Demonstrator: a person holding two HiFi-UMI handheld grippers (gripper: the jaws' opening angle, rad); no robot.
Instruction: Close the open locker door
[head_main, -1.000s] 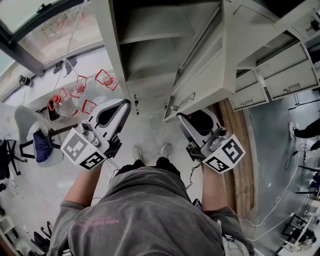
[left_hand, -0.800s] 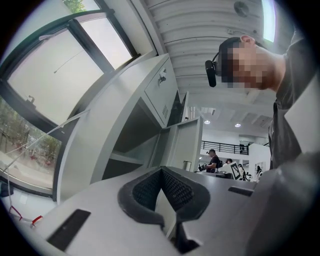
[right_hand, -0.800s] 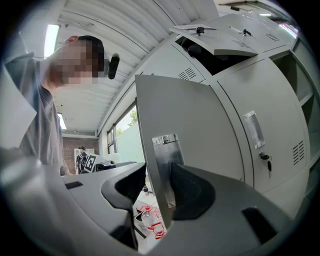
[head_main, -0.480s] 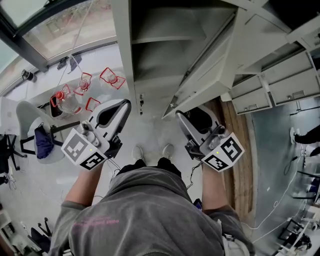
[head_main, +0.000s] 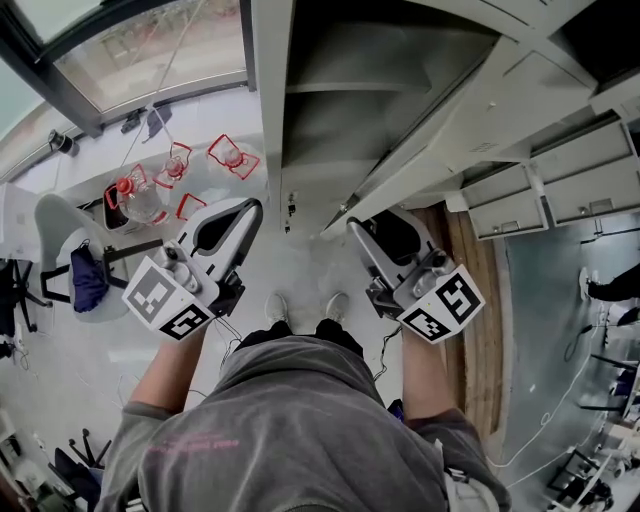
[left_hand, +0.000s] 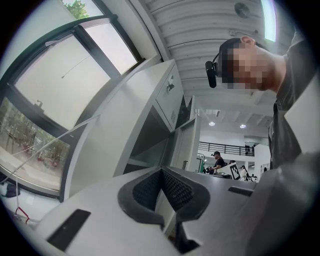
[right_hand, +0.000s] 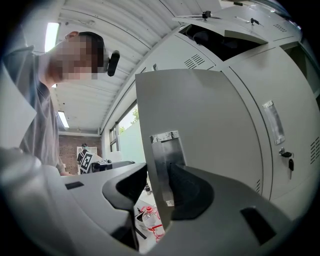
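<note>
Pale flooring runs up to a bank of grey metal lockers. One tall compartment stands open, directly ahead of the person's shoes.

Change noted: the locker door, hinged on the right, stands at a narrower angle to the cabinet front than a second ago. Its free edge now lies nearer the opening. Closing appears under way but not finished, as a wedge of dark interior is still exposed.

The right gripper is at the door's free edge. Its jaws have just been closing, and the door edge with its metal latch plate stands between them. The outer pad lies against the plate, but daylight shows on the other side, so the jaws are spread rather than clamped. The left gripper is empty, its tips pressed together.

Clearances: the door's remaining sweep runs leftward toward the locker's left upright. The left gripper sits just before that upright and may need withdrawing. Bottled water and a chair sit further left, clear of the swing.
</note>
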